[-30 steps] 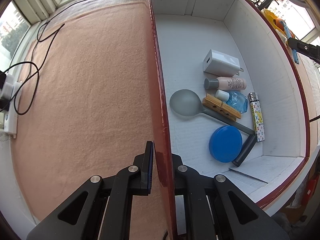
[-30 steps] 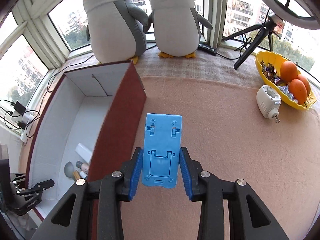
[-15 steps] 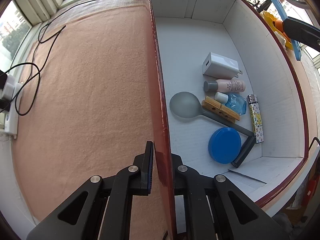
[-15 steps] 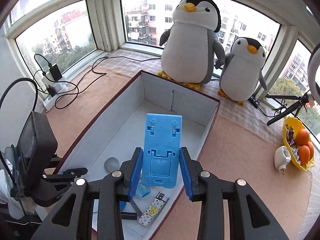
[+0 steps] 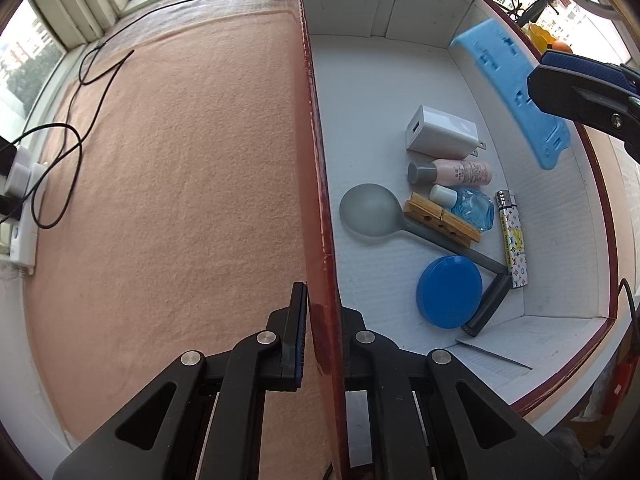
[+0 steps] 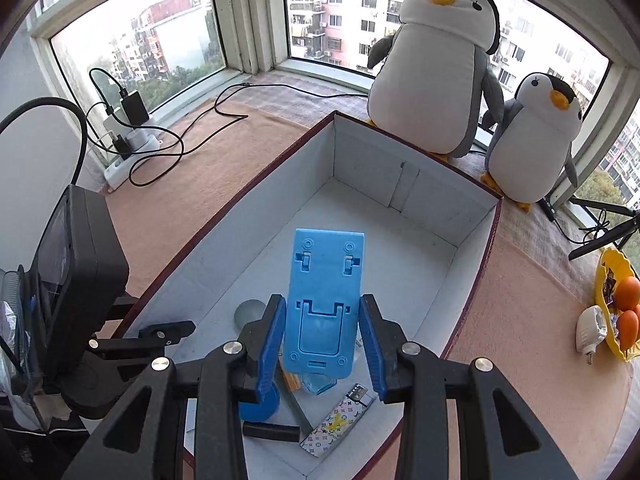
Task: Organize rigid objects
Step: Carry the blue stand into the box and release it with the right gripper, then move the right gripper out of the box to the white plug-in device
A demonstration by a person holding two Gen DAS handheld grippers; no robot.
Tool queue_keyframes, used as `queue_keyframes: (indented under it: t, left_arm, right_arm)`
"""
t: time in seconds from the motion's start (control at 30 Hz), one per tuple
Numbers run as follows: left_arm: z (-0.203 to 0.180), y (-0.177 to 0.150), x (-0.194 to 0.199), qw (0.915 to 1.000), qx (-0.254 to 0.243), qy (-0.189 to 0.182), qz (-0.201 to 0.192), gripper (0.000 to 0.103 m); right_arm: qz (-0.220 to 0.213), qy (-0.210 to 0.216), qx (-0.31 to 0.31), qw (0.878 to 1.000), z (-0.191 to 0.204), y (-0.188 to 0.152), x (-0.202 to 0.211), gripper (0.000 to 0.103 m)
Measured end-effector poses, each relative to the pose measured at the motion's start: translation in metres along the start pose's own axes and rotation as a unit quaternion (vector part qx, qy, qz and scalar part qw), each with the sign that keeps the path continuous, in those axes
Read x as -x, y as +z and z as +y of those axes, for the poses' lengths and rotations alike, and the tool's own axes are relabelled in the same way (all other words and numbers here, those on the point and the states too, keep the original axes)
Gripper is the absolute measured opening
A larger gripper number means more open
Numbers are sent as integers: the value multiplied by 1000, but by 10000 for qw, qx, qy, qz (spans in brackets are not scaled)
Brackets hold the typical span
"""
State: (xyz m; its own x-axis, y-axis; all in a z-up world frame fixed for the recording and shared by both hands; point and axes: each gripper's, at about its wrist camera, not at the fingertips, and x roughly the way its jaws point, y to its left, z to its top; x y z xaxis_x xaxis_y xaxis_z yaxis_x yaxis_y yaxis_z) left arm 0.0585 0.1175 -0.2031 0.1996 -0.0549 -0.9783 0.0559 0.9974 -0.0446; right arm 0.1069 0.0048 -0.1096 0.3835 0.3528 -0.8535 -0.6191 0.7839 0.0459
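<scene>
My right gripper (image 6: 324,334) is shut on a blue phone stand (image 6: 324,300) and holds it above the white inside of the red-sided box (image 6: 400,184). The stand also shows in the left wrist view (image 5: 516,92), over the box's right wall. My left gripper (image 5: 324,312) is shut on the box's near long wall (image 5: 316,184). In the box lie a white charger (image 5: 440,132), a pink bottle (image 5: 452,172), a grey spoon (image 5: 372,210), a wooden clothespin (image 5: 440,222), a blue glass bottle (image 5: 468,206), a patterned lighter (image 5: 512,236) and a blue round lid (image 5: 448,292).
Two plush penguins (image 6: 436,68) stand behind the box. A power strip with cables (image 6: 128,148) lies at the left window. A yellow bowl of oranges (image 6: 620,308) and a white plug (image 6: 592,328) sit at the right on the pink cloth (image 5: 180,180).
My right gripper has carried the blue stand from the cloth beside the box to above the box's inside, and lower toward the objects. The left gripper holds still.
</scene>
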Motion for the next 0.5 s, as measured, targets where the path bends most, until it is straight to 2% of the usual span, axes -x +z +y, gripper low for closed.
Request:
queue_keyframes:
  t: [0.1,0.13,0.5]
  left_arm:
    - [-1,1,-1,10000,-5,10,2,7]
    - [-1,1,-1,10000,-7,10,3,7]
    - [-4,2,-3,10000,-16,37,56,7]
  right_arm:
    - [-123,80,-62,9999,-2,-1,4,63]
    - [-170,82,-84,9998,-2,-1,6,68]
    - [-441,99,-625,9970,-33,-8,20,68]
